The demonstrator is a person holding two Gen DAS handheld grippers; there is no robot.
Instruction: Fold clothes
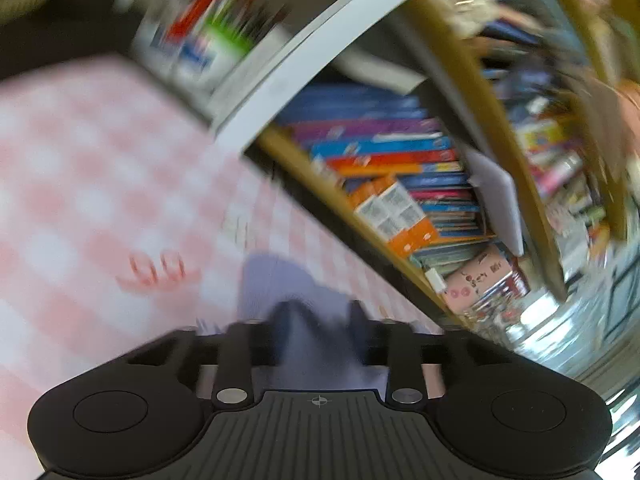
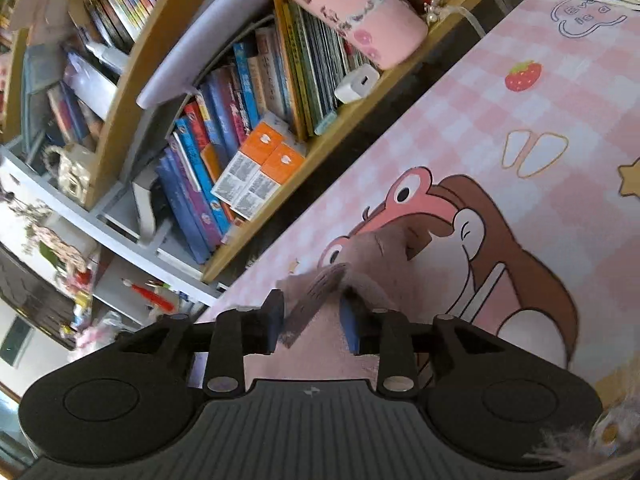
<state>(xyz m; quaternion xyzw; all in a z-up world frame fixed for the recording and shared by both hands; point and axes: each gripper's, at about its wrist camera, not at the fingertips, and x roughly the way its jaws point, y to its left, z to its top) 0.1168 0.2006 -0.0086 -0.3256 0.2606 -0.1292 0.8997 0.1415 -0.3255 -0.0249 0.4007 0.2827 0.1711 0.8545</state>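
Pink checked table [image 2: 560, 92]; 1 lilac garment [image 2: 320, 344], 2 grippers [image 2: 312, 316].

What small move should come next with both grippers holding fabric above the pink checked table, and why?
Probably lower both ends together onto the table. The left gripper and right gripper each pinch the mauve garment, apparently lifted off the surface.

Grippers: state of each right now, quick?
Left gripper: shut on lilac cloth, though the view is blurred.
Right gripper: shut on fuzzy pink garment.
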